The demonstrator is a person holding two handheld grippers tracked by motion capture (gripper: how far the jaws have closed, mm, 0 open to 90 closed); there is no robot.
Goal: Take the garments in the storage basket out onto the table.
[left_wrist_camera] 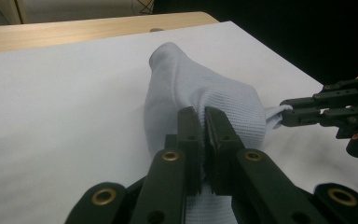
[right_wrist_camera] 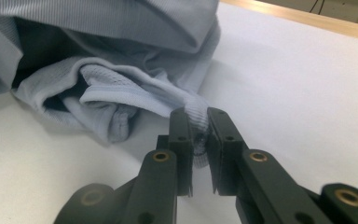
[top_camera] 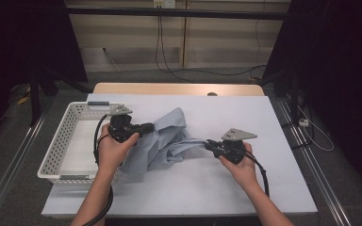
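Left claw (top_camera: 147, 127), at centre-left of the high view, clamped narrow on a fold of the pale blue knit garment (top_camera: 162, 141); in the left gripper view, ribbed cloth pinched between near-touching jaws, the bulk humped up beyond them toward the upper middle of the frame; right claw (top_camera: 210, 144), at centre-right of the high view, likewise closed tight on a thin hem edge, seen in the right gripper view as a twist of knit caught between the jaws with the crumpled mass lying off to the upper left. Between the two claws, garment stretched roughly left to right across the middle of the white bench (top_camera: 245, 188), bunched toward the left claw and drawn to a narrow strip toward the right one; judged: spreading calls for pulling apart along that line. White slotted basket (top_camera: 56, 155) at frame left, just beside the left hand (top_camera: 113, 150).
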